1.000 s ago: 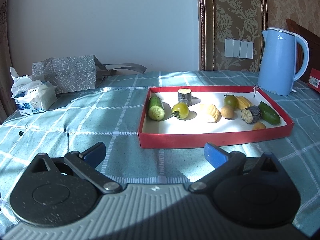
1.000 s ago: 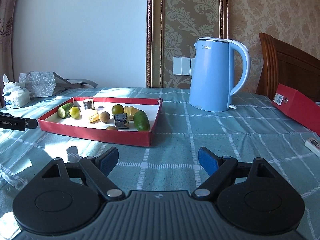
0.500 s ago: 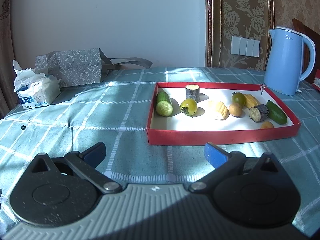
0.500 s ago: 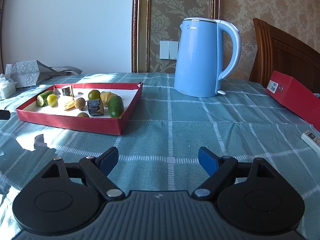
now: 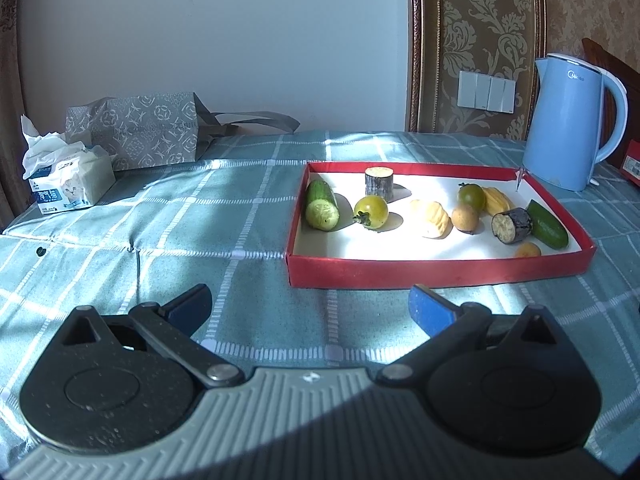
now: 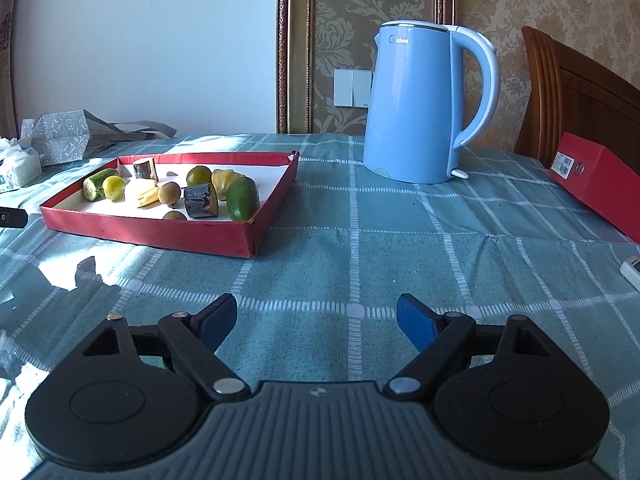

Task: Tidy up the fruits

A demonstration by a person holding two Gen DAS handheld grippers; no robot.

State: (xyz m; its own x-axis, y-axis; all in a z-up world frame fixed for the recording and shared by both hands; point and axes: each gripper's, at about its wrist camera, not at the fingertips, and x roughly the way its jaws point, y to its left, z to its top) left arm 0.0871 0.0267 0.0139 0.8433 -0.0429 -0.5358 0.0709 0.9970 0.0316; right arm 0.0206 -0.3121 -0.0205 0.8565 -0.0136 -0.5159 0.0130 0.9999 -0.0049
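All produce is seen inside the red tray (image 5: 436, 270) on the checked surface (image 5: 224, 216), w/ nothing loose on the cloth: cut cucumber (image 5: 321, 205) at the left end, yellow-green tomato (image 5: 372, 211) just beside it, an eggplant chunk (image 5: 379, 183) standing behind, then a pale ridged piece (image 5: 433, 218), a small brown fruit (image 5: 465, 219), a second tomato (image 5: 472, 195), a yellow ridged piece (image 5: 497, 201), another eggplant chunk (image 5: 512, 225), a green fruit (image 5: 547, 229) & a small brown fruit (image 5: 528, 250) near the front wall. Left gripper (image 5: 310, 302) & right gripper (image 6: 316, 316) are held over bare cloth, well short of the tray; jaws of both are spread wide, nothing gripped. No sorting by kind is evident; items are mixed. Scene fits either fruit gathered into the tray or a tray waiting to be sorted out; which one can't be settled. A blue kettle (image 6: 420, 104) stands apart to the right of the tray.
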